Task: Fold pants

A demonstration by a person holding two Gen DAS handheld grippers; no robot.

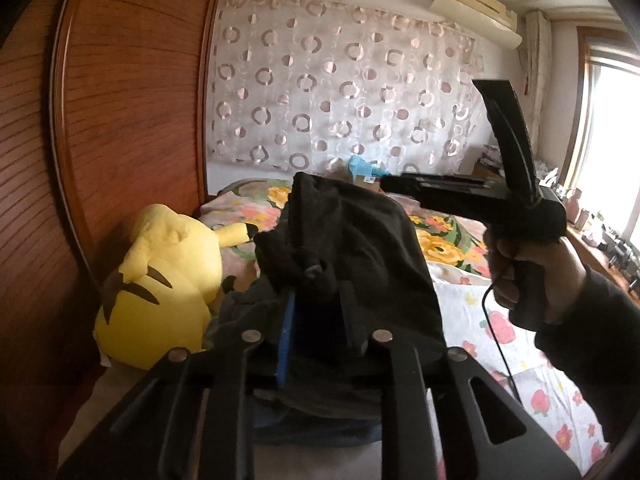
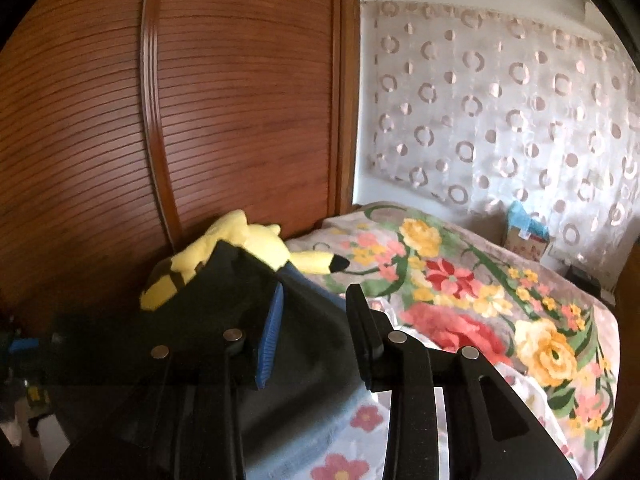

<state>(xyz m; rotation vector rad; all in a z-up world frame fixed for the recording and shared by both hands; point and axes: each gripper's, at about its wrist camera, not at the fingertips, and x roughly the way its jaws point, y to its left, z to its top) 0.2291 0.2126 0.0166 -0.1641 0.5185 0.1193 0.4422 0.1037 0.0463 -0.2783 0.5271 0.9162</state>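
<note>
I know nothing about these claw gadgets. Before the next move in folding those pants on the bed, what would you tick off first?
1. Right claw free of cloth: ok. Its jaws stand apart, and nothing is pinched between them.
2. Left claw gripping the black pants: cannot tell. Cloth is bunched between its fingers, but it is unclear whether the pads press on it.
3. Pants lying flat: not ok. They are heaped and rumpled.
4. Pikachu plush out of the way: not ok. It lies right beside the pants.
5. Room to spread out: ok. The floral blanket lies open on the other side.
</note>
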